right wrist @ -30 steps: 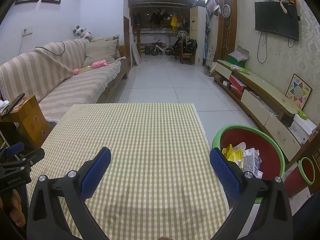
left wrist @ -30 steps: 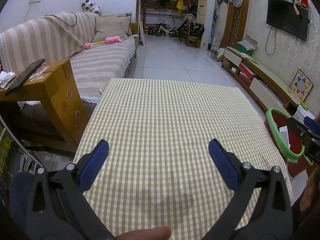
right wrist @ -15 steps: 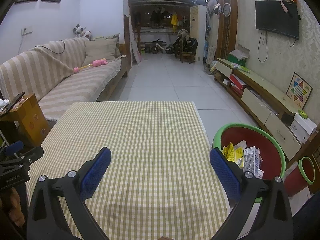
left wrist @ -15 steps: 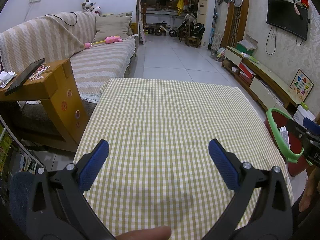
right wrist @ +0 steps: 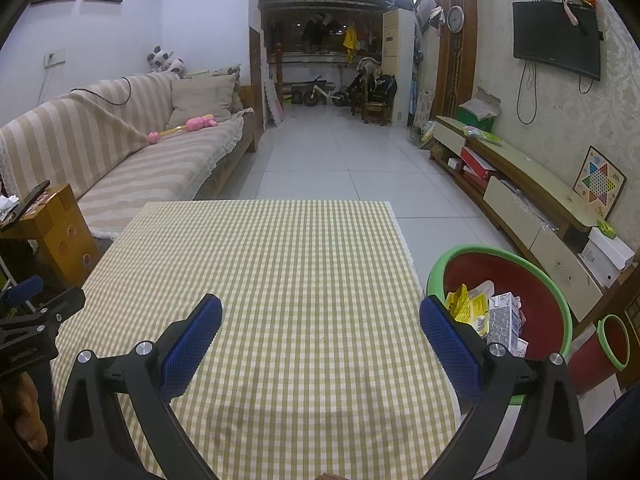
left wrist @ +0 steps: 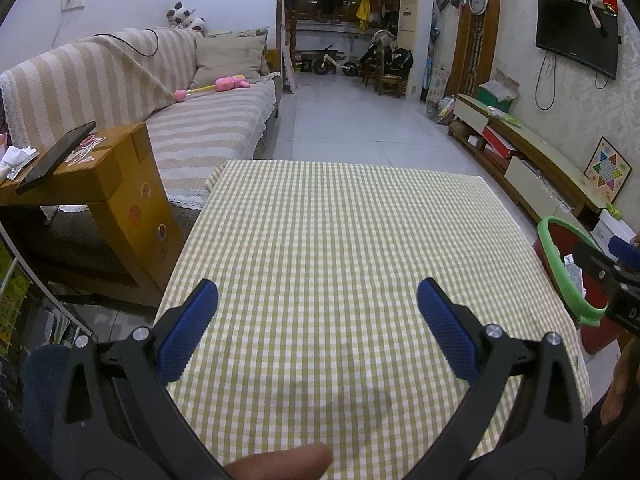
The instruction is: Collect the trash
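My left gripper [left wrist: 318, 312] is open and empty above the near part of the table with the green-checked cloth [left wrist: 340, 240]. My right gripper [right wrist: 320, 320] is open and empty above the same table [right wrist: 280, 264], toward its right side. A red basin with a green rim [right wrist: 540, 300] stands on the floor right of the table and holds trash: yellow wrappers [right wrist: 466, 304] and a small carton [right wrist: 504, 316]. The basin's rim [left wrist: 560, 276] shows at the right edge of the left wrist view. No trash shows on the cloth.
A striped sofa [left wrist: 160, 92] and a wooden side table [left wrist: 100, 176] with a phone stand to the left. A low TV cabinet [right wrist: 520, 200] runs along the right wall. A small red bucket [right wrist: 600, 356] sits beside the basin.
Both grippers stay open and nearly still; the right wrist view has crept slightly forward over the table.
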`<move>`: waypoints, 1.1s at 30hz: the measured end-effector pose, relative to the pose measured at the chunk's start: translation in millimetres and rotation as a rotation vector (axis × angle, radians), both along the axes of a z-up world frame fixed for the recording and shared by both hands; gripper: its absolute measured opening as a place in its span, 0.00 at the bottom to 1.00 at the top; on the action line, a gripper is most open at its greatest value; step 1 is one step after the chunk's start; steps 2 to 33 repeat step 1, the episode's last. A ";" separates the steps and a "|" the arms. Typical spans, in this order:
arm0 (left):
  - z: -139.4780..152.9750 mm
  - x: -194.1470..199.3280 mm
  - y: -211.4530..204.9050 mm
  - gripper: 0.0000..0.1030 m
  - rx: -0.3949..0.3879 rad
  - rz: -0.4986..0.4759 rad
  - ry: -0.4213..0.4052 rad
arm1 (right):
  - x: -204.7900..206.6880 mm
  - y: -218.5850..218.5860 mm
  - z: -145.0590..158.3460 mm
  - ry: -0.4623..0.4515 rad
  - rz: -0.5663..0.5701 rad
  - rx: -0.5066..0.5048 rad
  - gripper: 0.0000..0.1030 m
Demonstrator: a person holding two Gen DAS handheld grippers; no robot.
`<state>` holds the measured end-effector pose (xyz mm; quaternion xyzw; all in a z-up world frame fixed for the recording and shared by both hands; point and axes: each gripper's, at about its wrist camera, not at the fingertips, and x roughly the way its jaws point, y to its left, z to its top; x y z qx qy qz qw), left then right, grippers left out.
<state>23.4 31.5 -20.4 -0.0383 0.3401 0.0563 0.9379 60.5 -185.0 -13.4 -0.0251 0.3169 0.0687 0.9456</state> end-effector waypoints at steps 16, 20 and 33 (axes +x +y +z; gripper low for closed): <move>-0.2 0.2 0.0 0.95 0.002 0.000 0.001 | 0.1 0.0 -0.1 0.001 0.000 0.001 0.93; -0.2 0.2 0.0 0.95 0.002 0.000 0.001 | 0.1 0.0 -0.1 0.001 0.000 0.001 0.93; -0.2 0.2 0.0 0.95 0.002 0.000 0.001 | 0.1 0.0 -0.1 0.001 0.000 0.001 0.93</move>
